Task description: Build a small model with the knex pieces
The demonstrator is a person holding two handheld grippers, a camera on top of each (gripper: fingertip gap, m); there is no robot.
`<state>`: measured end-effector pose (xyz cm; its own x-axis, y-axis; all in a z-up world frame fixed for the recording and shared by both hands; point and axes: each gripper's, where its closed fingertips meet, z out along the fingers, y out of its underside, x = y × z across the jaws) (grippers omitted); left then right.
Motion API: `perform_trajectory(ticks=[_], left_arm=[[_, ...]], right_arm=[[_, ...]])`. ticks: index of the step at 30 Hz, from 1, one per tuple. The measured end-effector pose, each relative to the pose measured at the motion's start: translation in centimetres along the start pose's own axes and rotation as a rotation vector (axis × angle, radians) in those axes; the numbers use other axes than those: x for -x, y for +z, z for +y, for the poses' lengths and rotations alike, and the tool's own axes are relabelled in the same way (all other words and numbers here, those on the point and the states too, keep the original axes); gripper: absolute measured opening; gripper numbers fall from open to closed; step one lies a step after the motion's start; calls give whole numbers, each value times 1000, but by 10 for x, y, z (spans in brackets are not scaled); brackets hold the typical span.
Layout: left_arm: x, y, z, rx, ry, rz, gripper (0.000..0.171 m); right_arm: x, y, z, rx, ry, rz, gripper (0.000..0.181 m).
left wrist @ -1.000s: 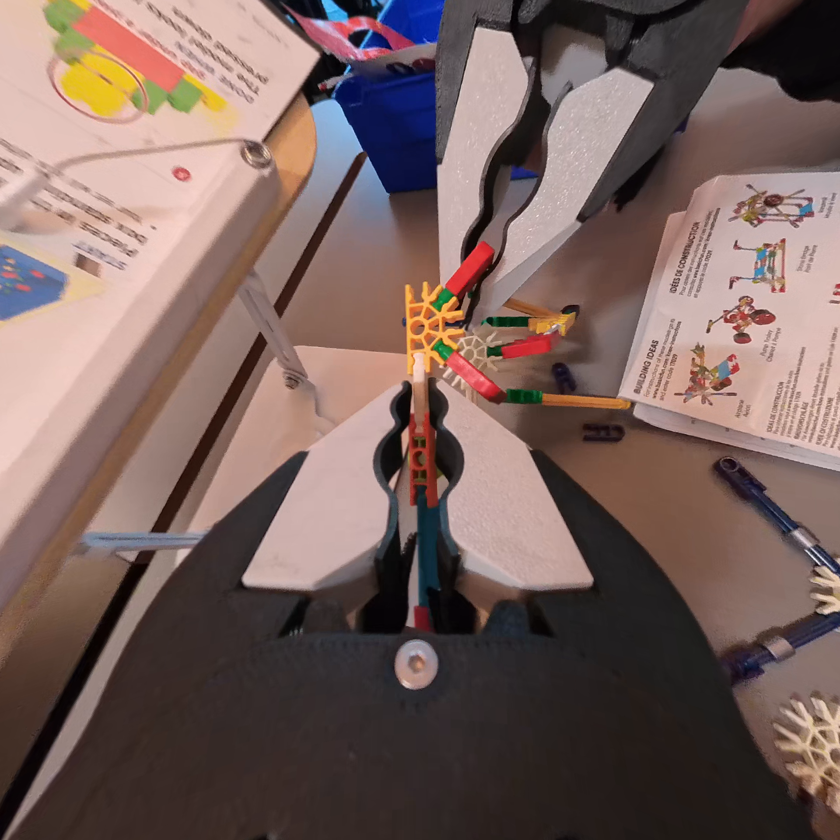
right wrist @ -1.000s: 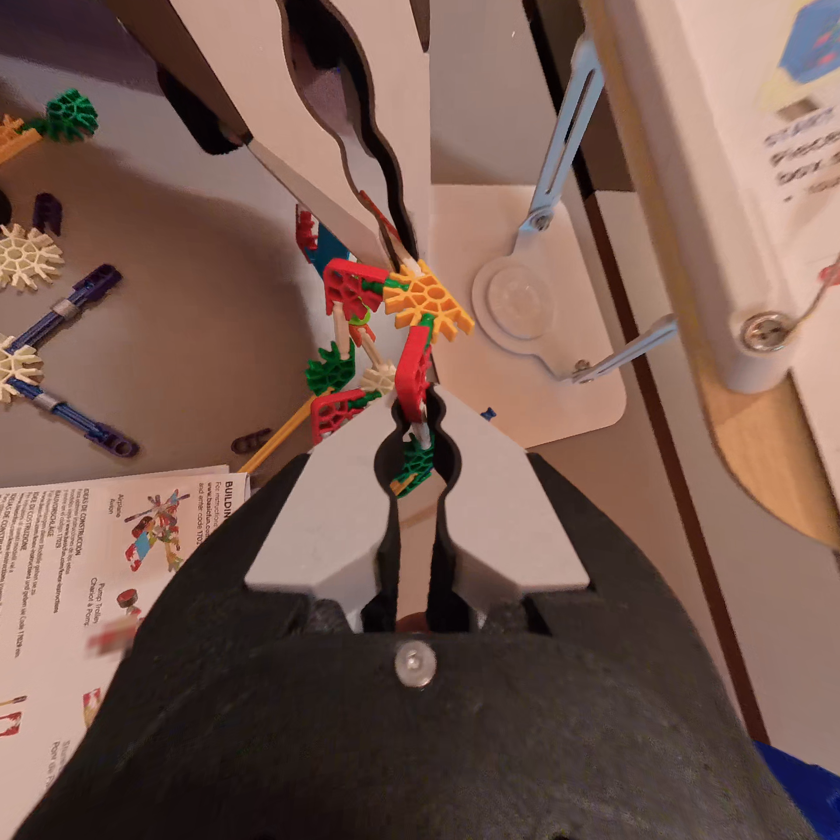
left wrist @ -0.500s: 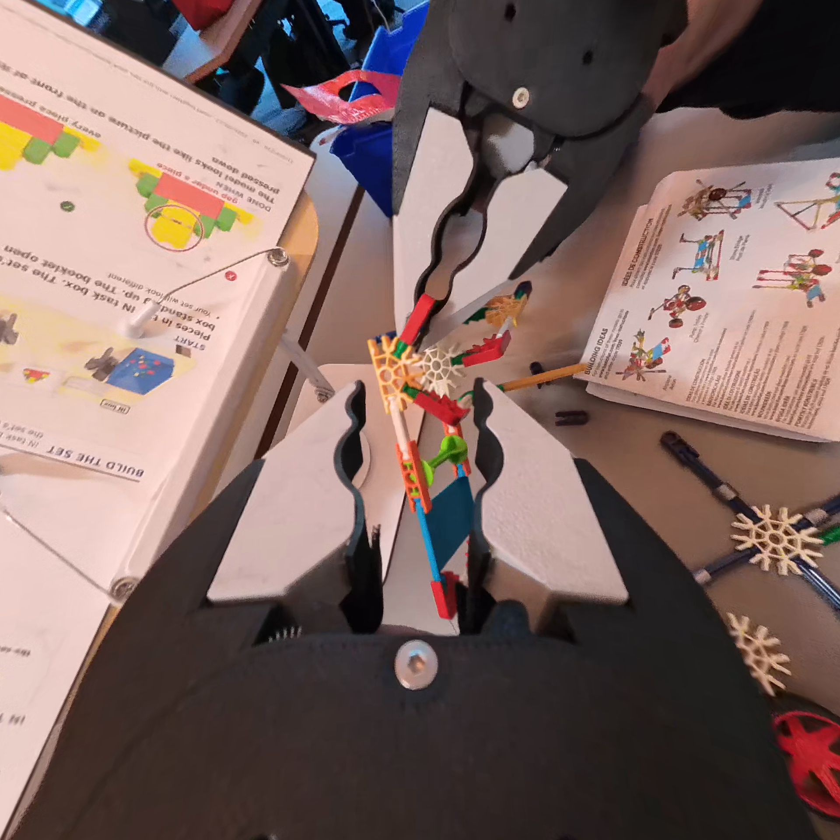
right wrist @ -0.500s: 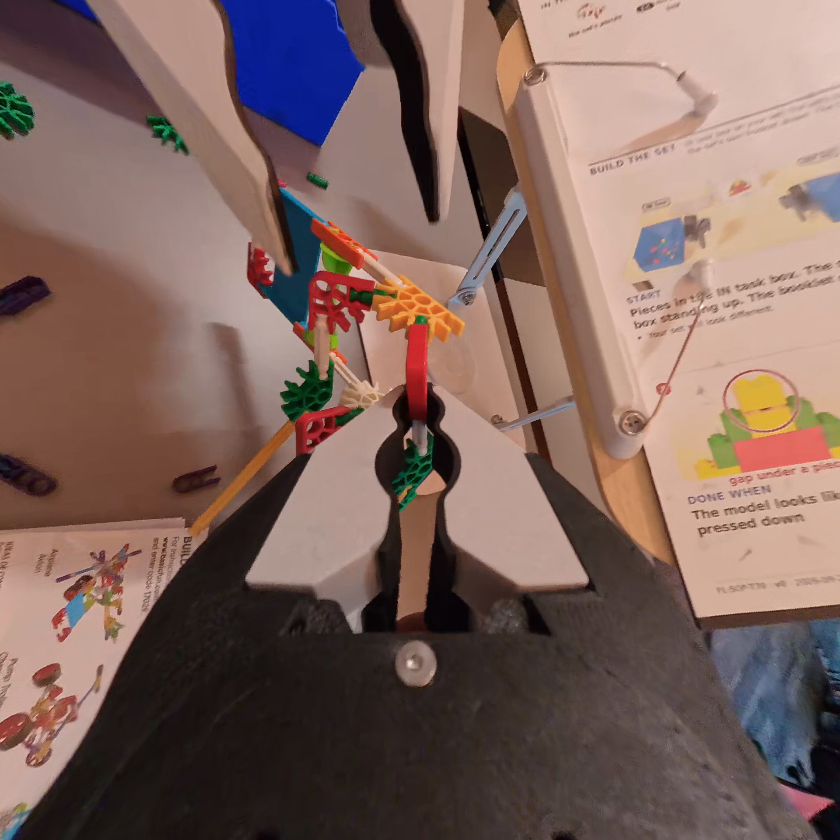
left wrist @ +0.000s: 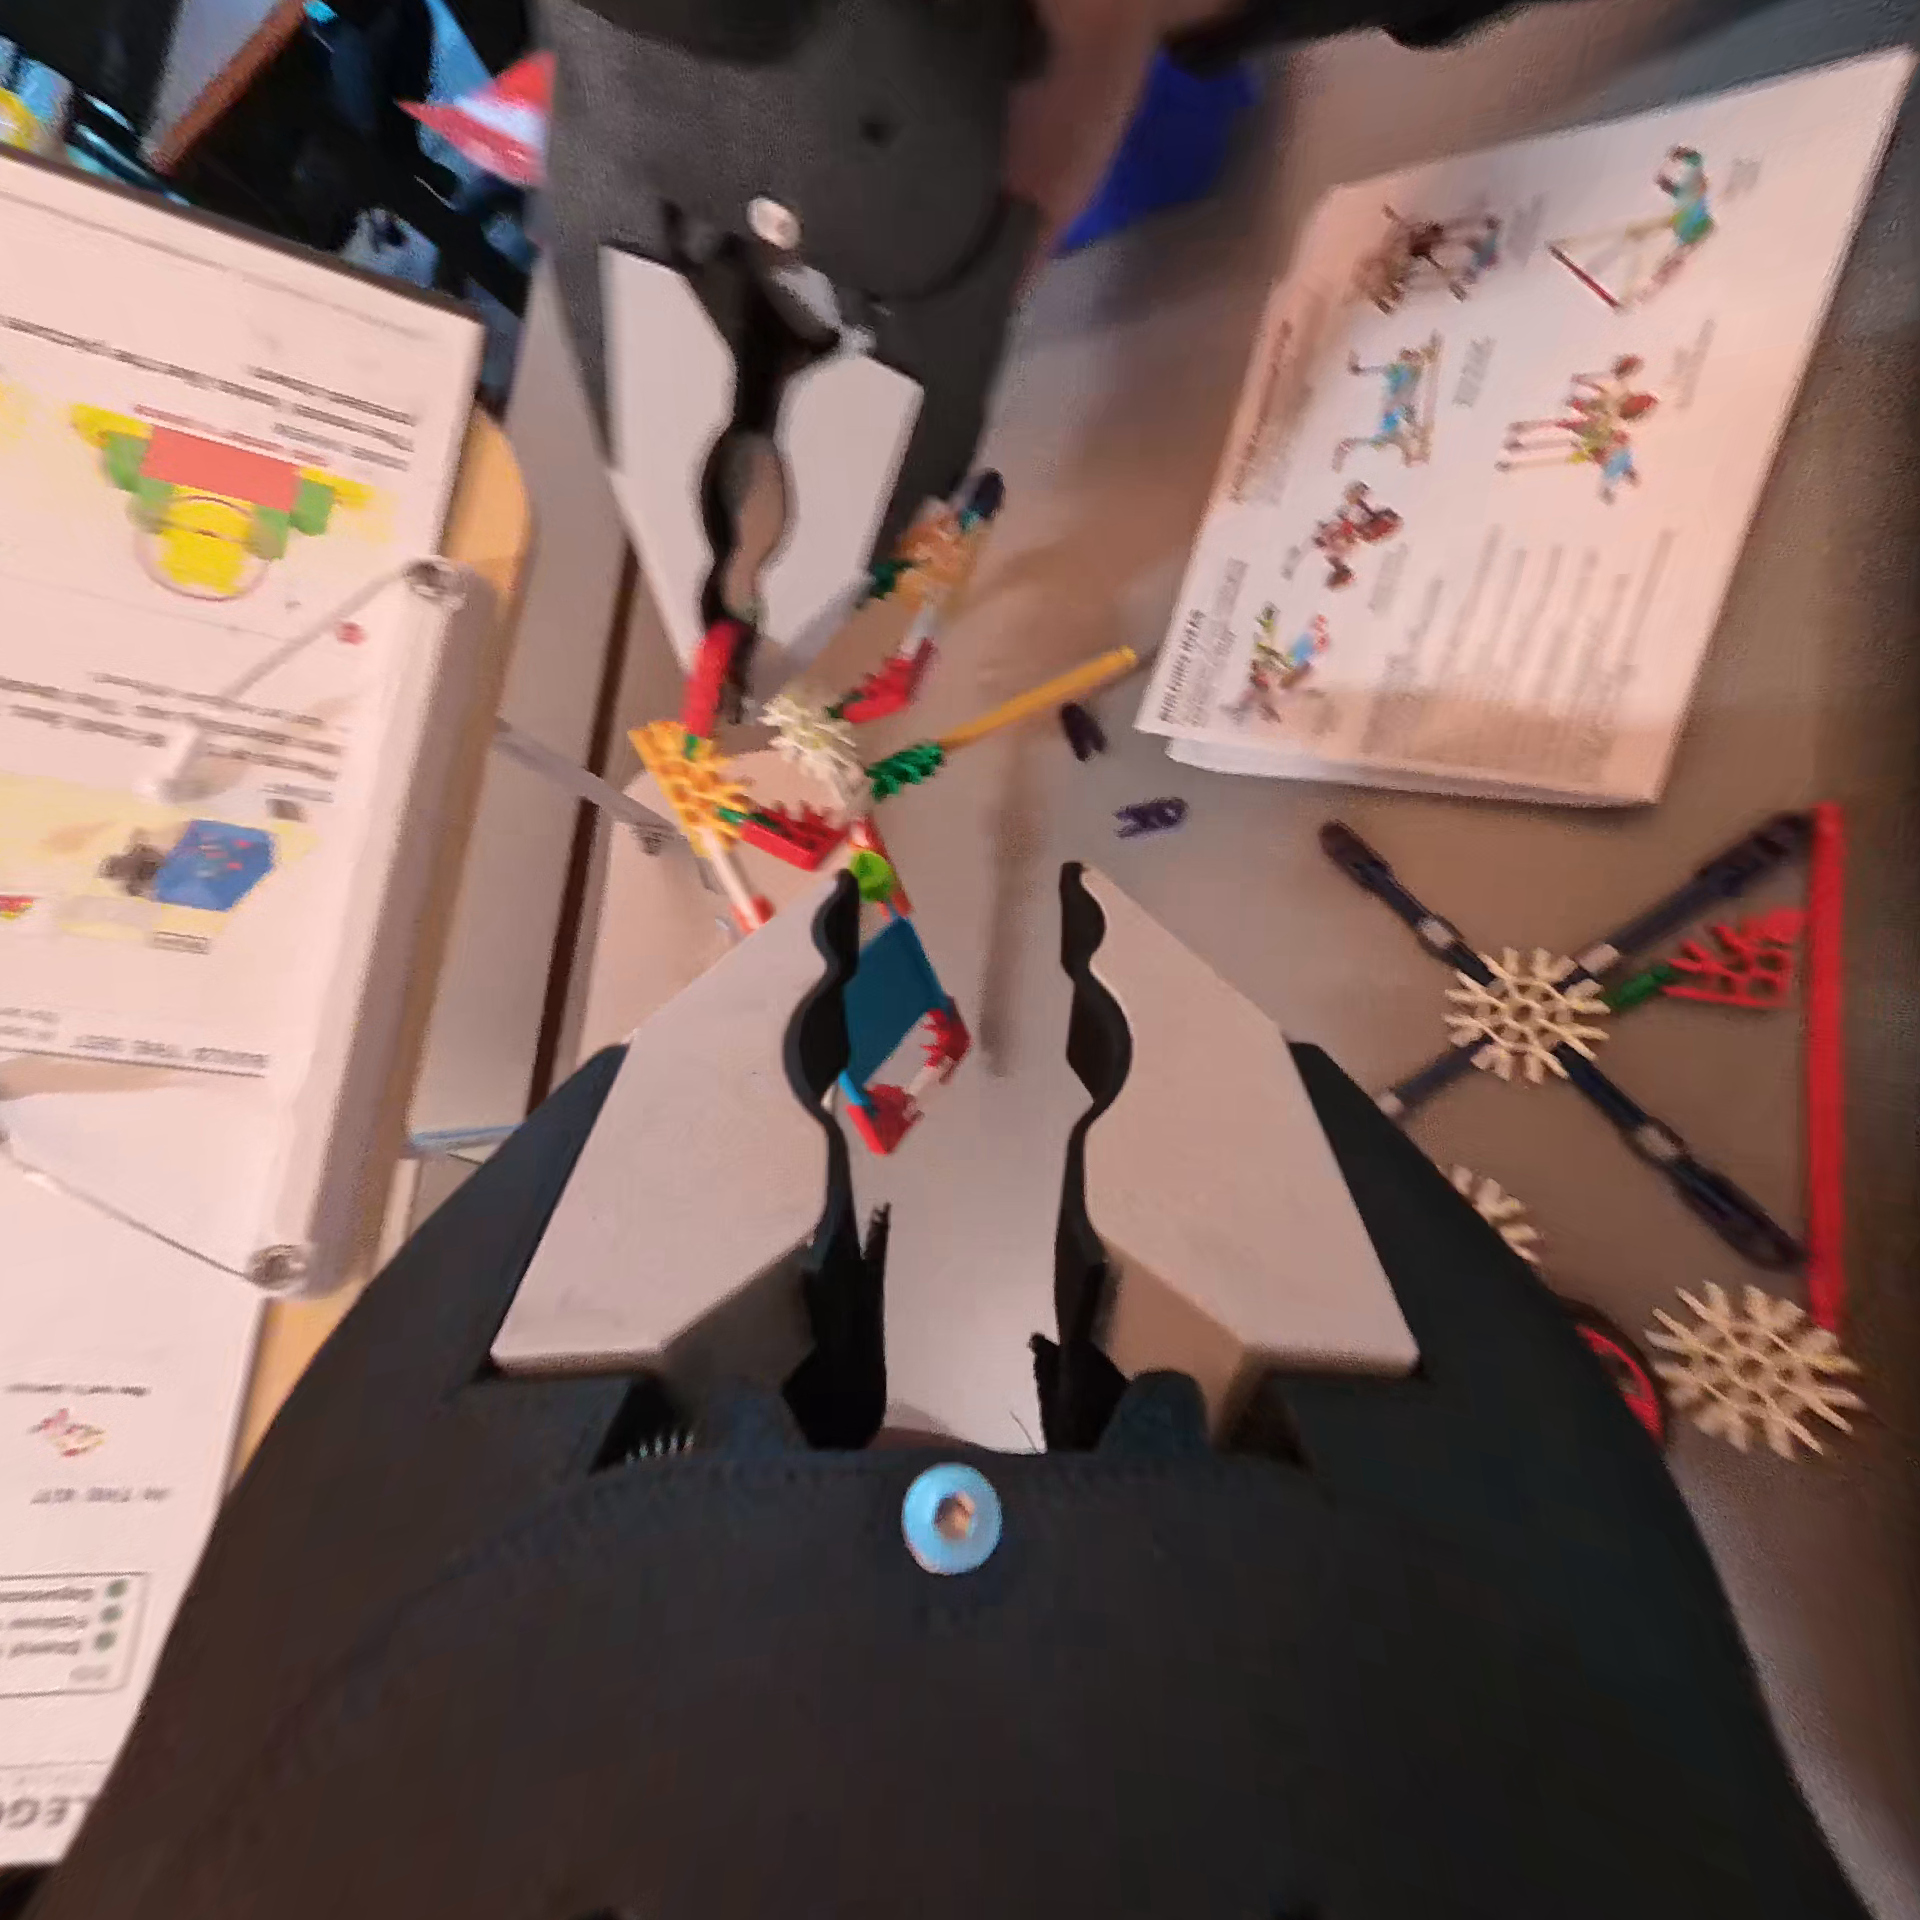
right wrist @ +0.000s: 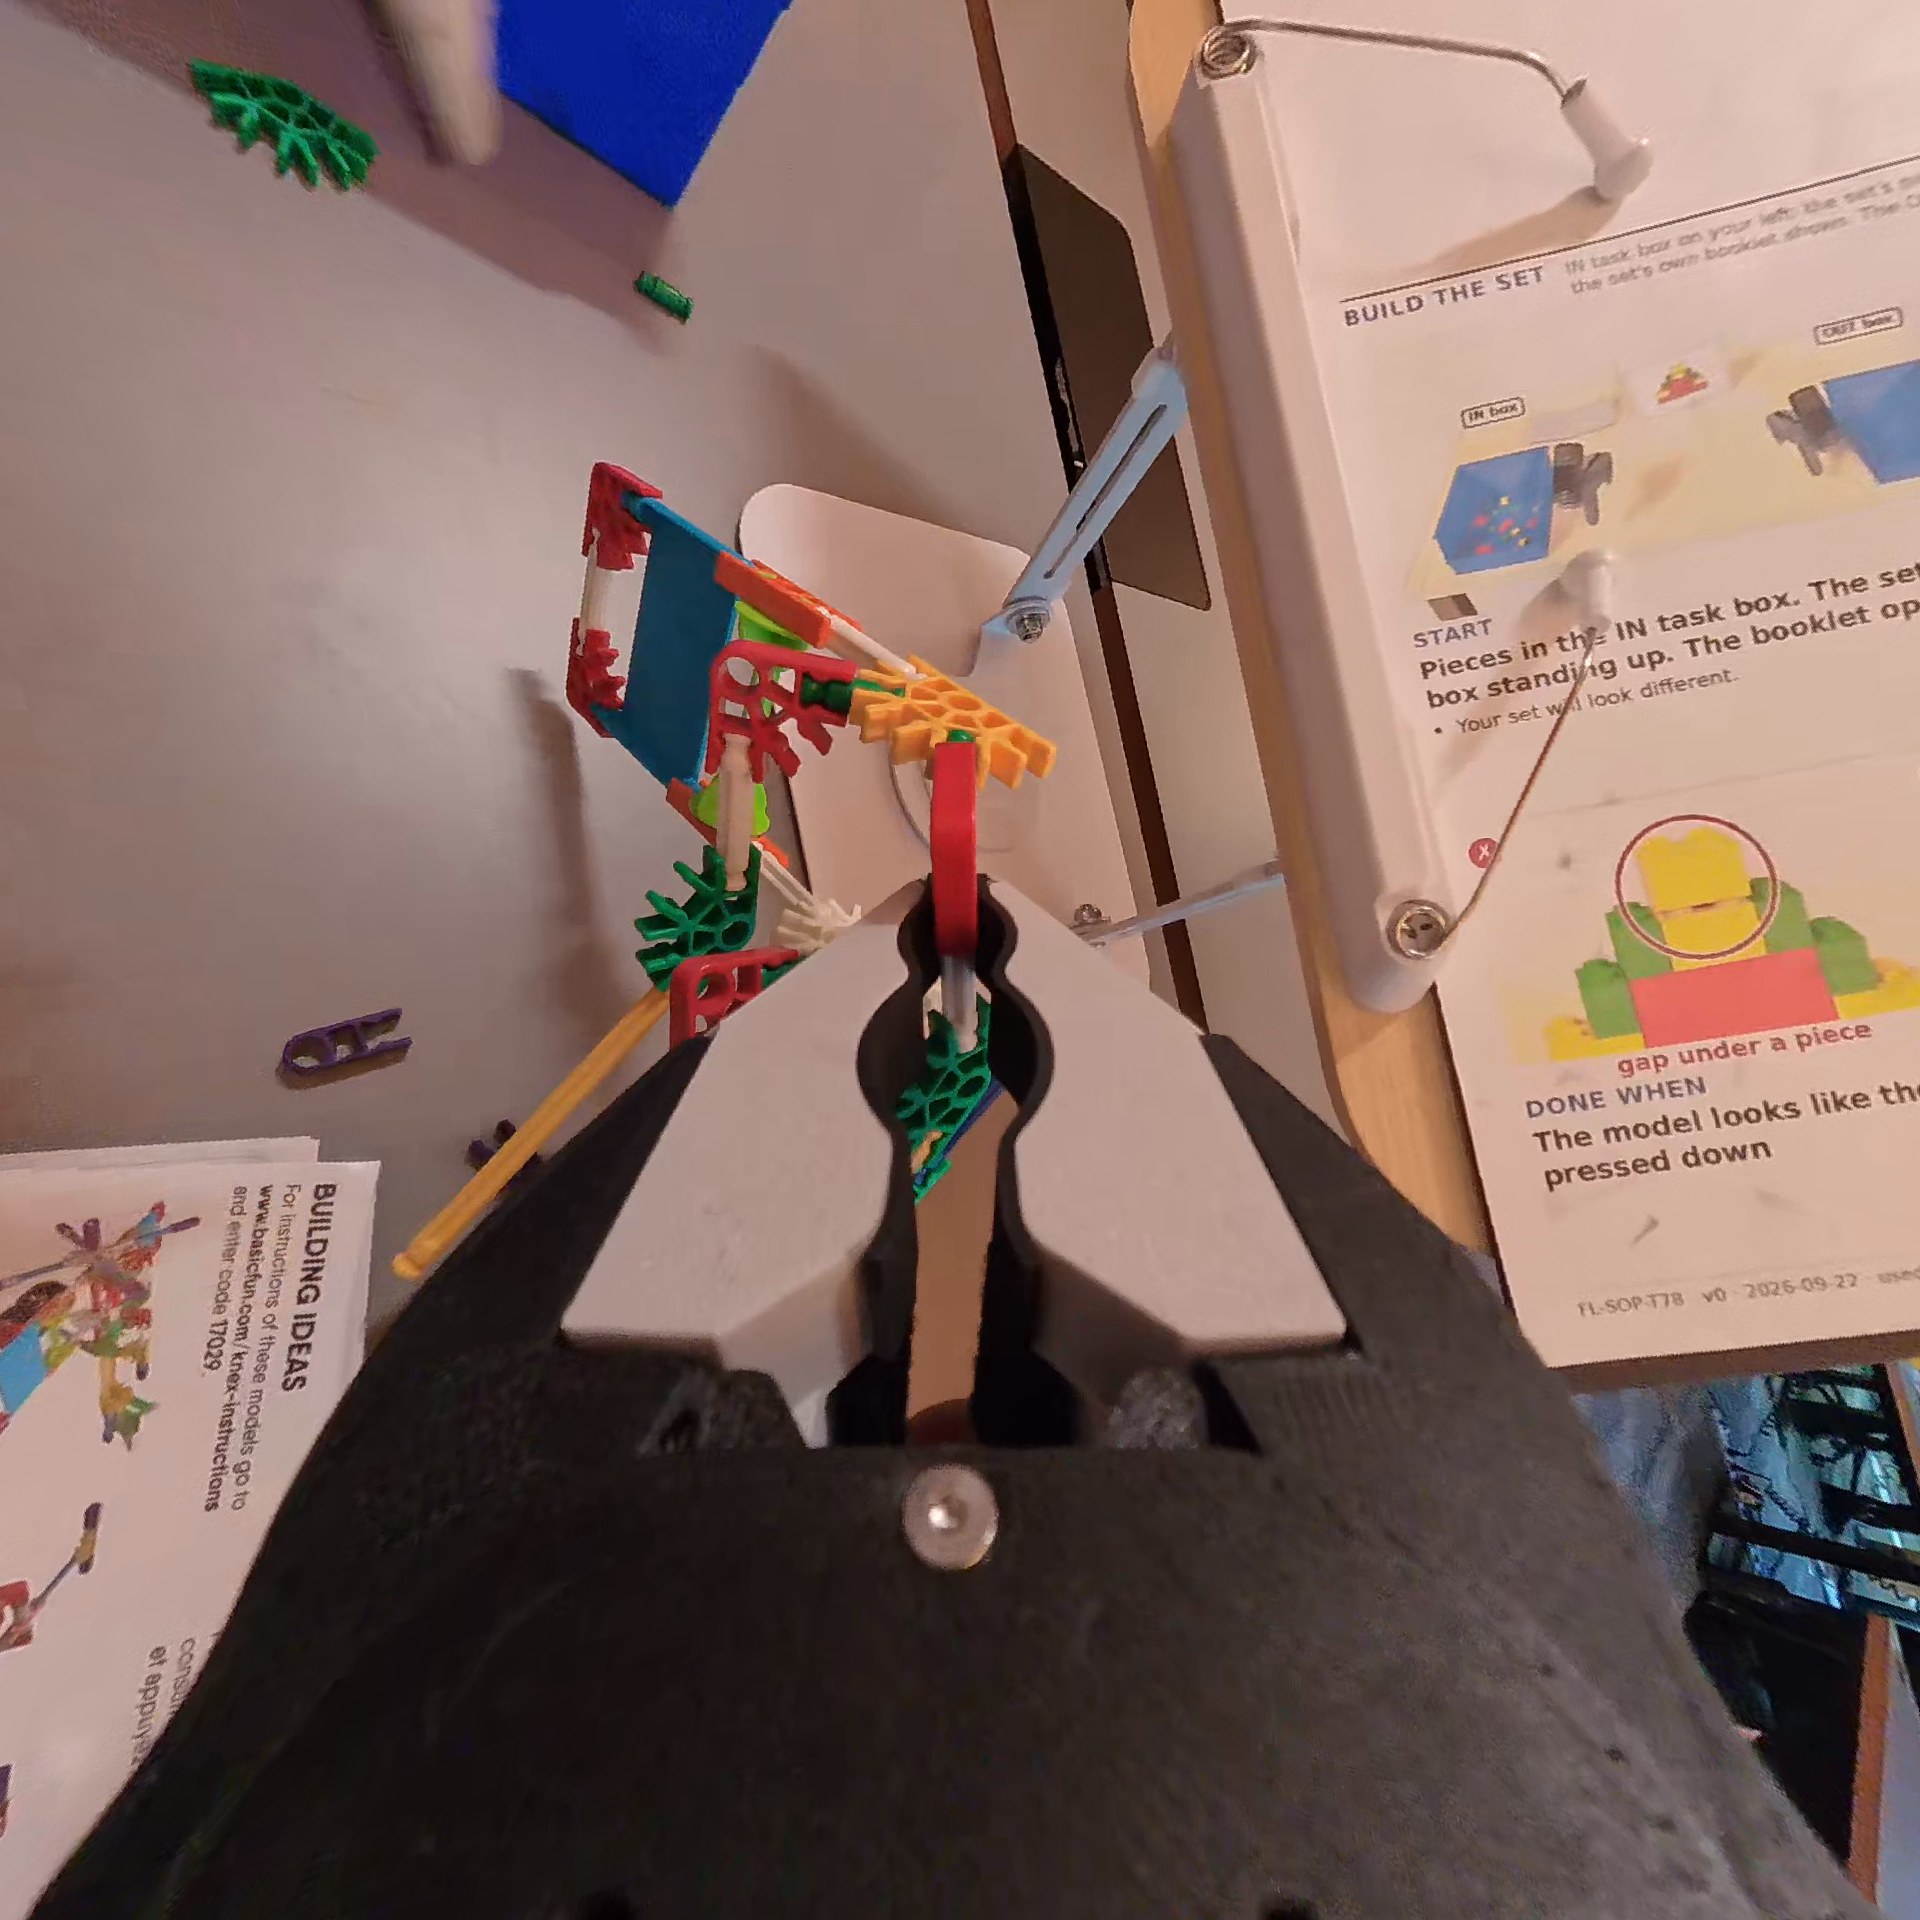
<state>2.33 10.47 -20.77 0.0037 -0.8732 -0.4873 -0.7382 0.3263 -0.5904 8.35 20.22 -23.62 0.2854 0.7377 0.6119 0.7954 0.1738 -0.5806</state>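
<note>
**Two grippers, one rod-and-connector model between them**

Left wrist view, left to right. A white instruction board point(left wrist: 208, 665) on a wire stand fills the left edge, over a wooden ledge. Centre: the left gripper point(left wrist: 956, 935) has its fingers spread wide, gripping nothing; the blue panel point(left wrist: 894, 1003) of the toy model point(left wrist: 800, 790) shows in the gap, close to the left finger, contact unclear through blur. Beyond it, the right gripper point(left wrist: 743, 623) is clamped on a red rod point(left wrist: 712, 665) of the model. A yellow rod point(left wrist: 1039, 701) sticks out to the right. Further right: a printed booklet point(left wrist: 1507, 468) on the grey table point(left wrist: 1195, 935), then a loose assembly of dark blue rods, red rods and white snowflake connectors point(left wrist: 1527, 1013).

Right wrist view, left to right. The booklet point(right wrist: 156, 1403) sits at lower left, and a purple clip point(right wrist: 343, 1044) lies near it. The model point(right wrist: 748, 727) hangs just off the fingertips. The right gripper point(right wrist: 951, 904) is closed on the red rod point(right wrist: 954, 842), which joins a yellow connector point(right wrist: 956, 717). The instruction board point(right wrist: 1662, 727) stands on the right.
</note>
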Motion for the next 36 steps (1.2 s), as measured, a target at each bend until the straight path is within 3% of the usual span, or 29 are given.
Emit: perform_trajectory(ticks=[6, 10, 15, 19, 23, 30, 36], left_arm=[[-58, 0, 38, 151, 55, 100, 36], [-92, -4, 29, 89, 35, 213, 30], [-173, -12, 48, 163, 74, 451, 25], [-203, -19, 48, 118, -50, 559, 18], [-213, 4, 79, 244, -41, 512, 6], [-210, 10, 79, 202, -73, 480, 3], [-170, -9, 73, 135, -110, 321, 2]], right_arm=[[14, 2, 2, 7, 35, -90, 1], [18, 5, 7, 18, 58, -121, 2], [17, 6, 10, 10, 79, -137, 2], [18, 7, 9, 8, 79, -141, 2], [20, 7, 8, 8, 73, -139, 2], [19, 7, 9, 3, 74, -141, 2], [18, 5, 8, -29, 44, -138, 2]])
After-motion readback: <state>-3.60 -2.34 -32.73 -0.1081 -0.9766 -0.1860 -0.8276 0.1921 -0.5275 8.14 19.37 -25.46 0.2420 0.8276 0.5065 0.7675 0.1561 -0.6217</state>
